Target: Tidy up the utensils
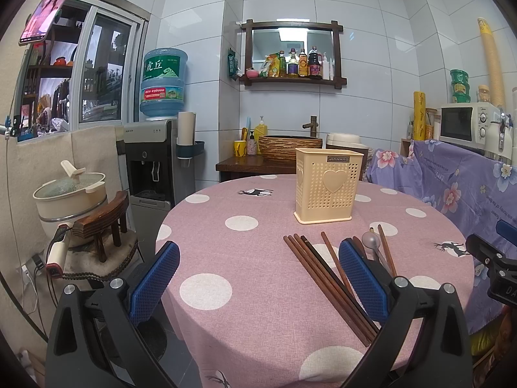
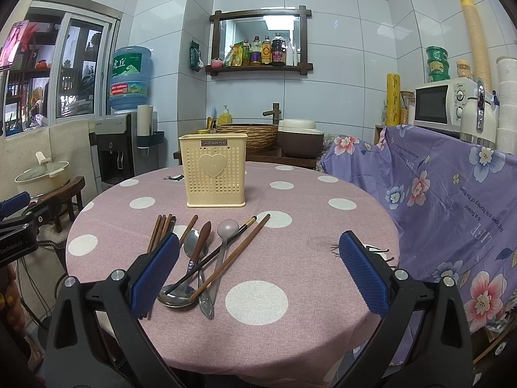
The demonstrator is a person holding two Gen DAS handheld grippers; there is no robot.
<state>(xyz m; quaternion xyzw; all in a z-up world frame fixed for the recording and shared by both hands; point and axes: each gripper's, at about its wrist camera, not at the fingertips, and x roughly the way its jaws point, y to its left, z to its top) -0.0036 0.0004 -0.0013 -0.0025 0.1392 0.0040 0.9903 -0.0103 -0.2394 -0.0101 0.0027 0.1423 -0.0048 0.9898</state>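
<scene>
A cream perforated utensil holder [image 1: 328, 186] with a heart on its front stands upright on the pink dotted round table [image 1: 258, 258]; it also shows in the right wrist view [image 2: 215, 169]. Several brown chopsticks [image 1: 326, 278] lie in front of it. In the right wrist view the chopsticks [image 2: 161, 229], metal spoons [image 2: 195, 245] and a grey spoon [image 2: 226, 229] lie in a loose pile. My left gripper [image 1: 258, 278] is open and empty, above the table's near edge, left of the chopsticks. My right gripper [image 2: 258, 271] is open and empty, right of the pile.
A chair draped in purple floral cloth [image 2: 452, 200] stands right of the table. A water dispenser [image 1: 155, 161], a pot [image 1: 71, 194] and a small wooden stool [image 1: 103, 223] are to the left. A basin counter [image 2: 252, 148] is behind the table.
</scene>
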